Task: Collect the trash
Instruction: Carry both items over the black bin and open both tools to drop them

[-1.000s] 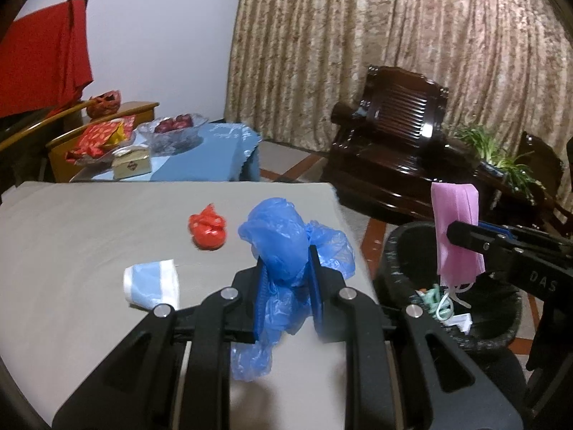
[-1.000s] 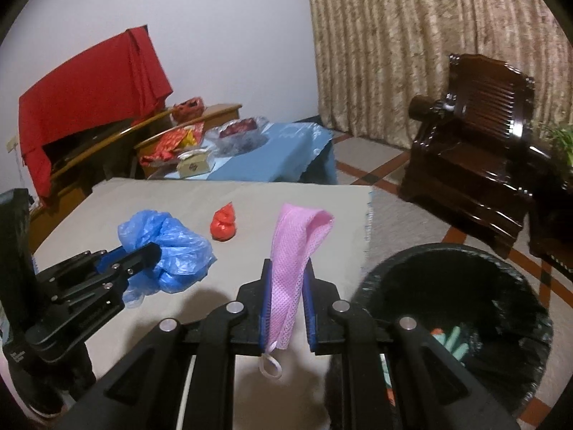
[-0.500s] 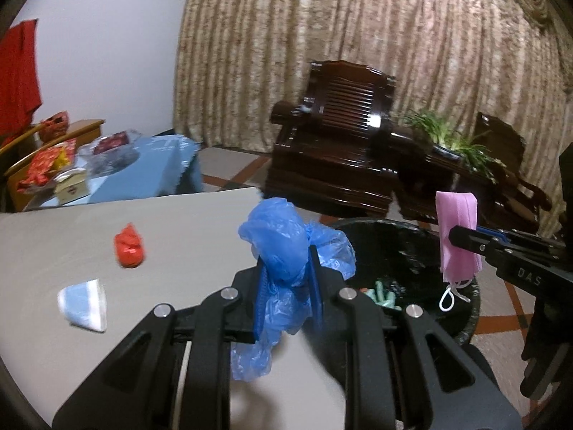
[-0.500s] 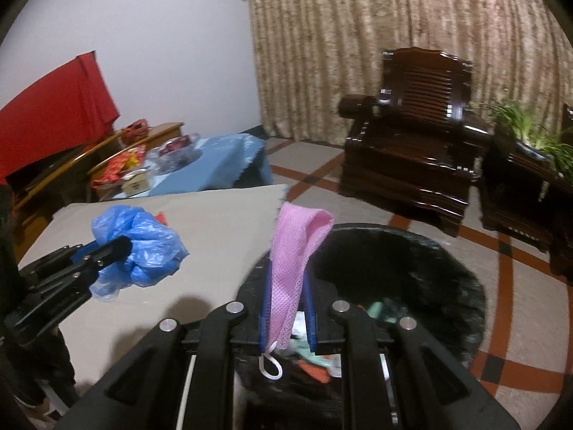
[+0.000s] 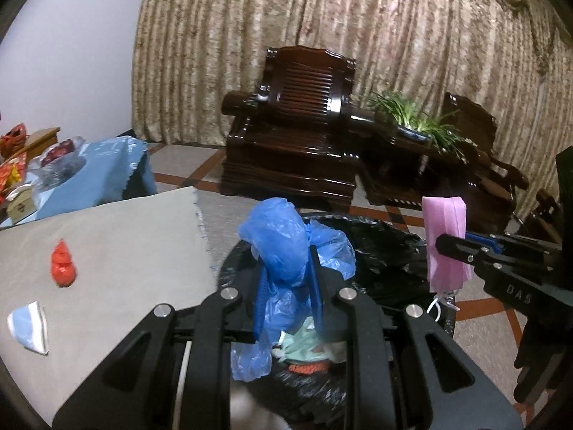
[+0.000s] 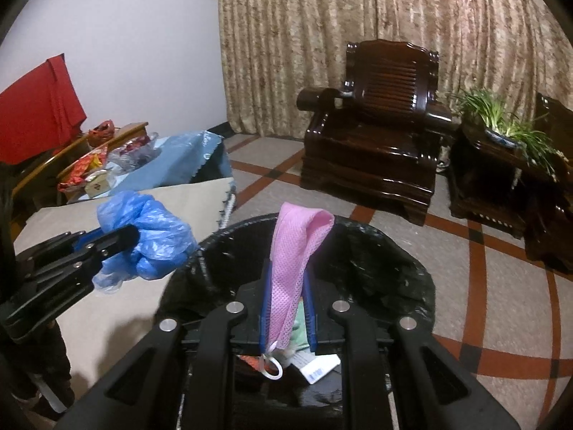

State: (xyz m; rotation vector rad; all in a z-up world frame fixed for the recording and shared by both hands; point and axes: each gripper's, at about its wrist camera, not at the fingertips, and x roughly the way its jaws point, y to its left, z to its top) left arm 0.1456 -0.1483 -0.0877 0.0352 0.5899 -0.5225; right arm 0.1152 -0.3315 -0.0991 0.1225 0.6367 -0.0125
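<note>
Bin (image 5: 386,236) sat on floor just right of table (image 5: 125,236) edge. Left gripper (image 5: 286,286) held bag (image 5: 283,247) over bin's near-left rim; right gripper (image 6: 288,304) held mask (image 6: 293,251) over bin, right of bag. Trash (image 6: 315,365) lay in bin bottom. On table, left of bin: wad (image 5: 62,265), cup (image 5: 30,326) nearer camera. Armchair (image 5: 297,136) behind bin, plant (image 5: 415,122) right of it. Second table (image 5: 89,168) behind first.

At lower left, the grey cloth-covered table (image 5: 125,236) carries a crumpled red plastic wrapper (image 5: 63,267) and a light-blue paper cup (image 5: 28,326).
</note>
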